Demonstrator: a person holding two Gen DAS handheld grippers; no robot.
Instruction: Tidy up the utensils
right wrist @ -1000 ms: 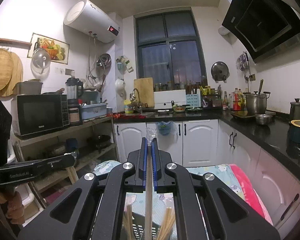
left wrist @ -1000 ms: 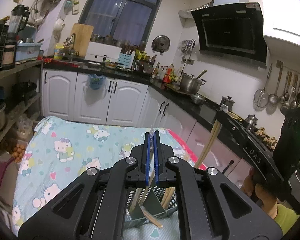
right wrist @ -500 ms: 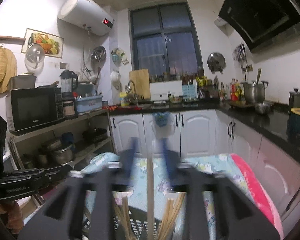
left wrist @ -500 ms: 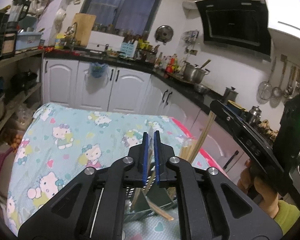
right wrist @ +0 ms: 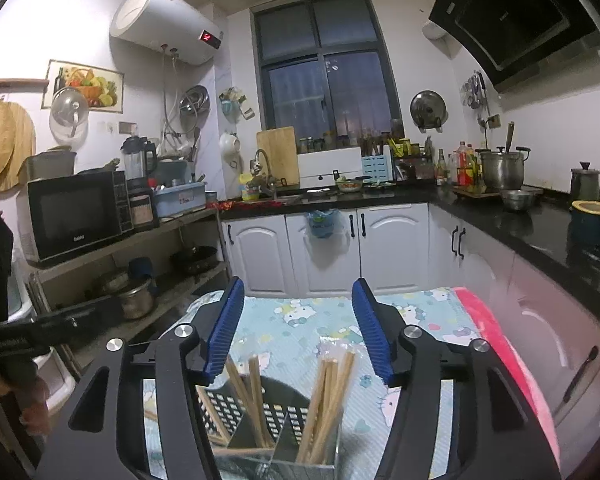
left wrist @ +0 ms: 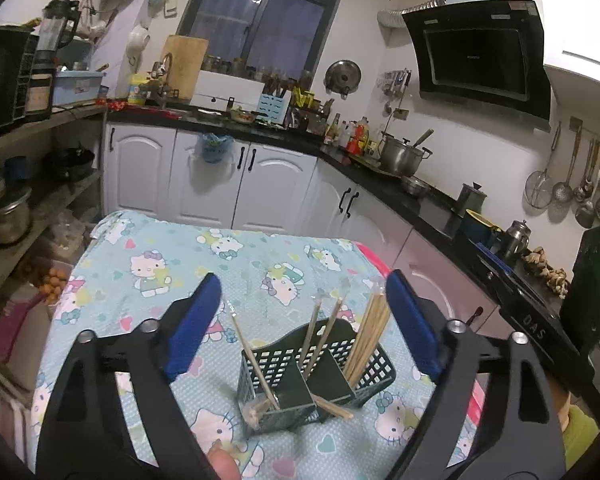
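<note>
A dark perforated utensil basket (left wrist: 374,364) with dividers stands on the cartoon-cat tablecloth (left wrist: 148,264). Wooden chopsticks stand in its compartments: a bundle (left wrist: 366,336) on the right, a pair (left wrist: 320,332) in the middle, a single one (left wrist: 252,354) on the left. One chopstick (left wrist: 334,406) lies across the front. My left gripper (left wrist: 303,284) hangs over the basket, its jaws opening wide and pressing on nothing. In the right wrist view my right gripper (right wrist: 298,284) is above the same basket (right wrist: 236,404) and chopsticks (right wrist: 326,396). Its jaws are opening too, empty.
The right gripper's black body (left wrist: 536,322) reaches in at the right of the left wrist view. White cabinets (right wrist: 328,252) and a black counter (right wrist: 520,220) with pots lie beyond the table. A shelf rack with a microwave (right wrist: 76,216) stands to the left. The cloth has a pink edge (right wrist: 500,344).
Both grippers were shut, the right one on an upright chopstick; both jaws have since spread apart. The released chopsticks now stand in the basket, and both grippers have sunk a little.
</note>
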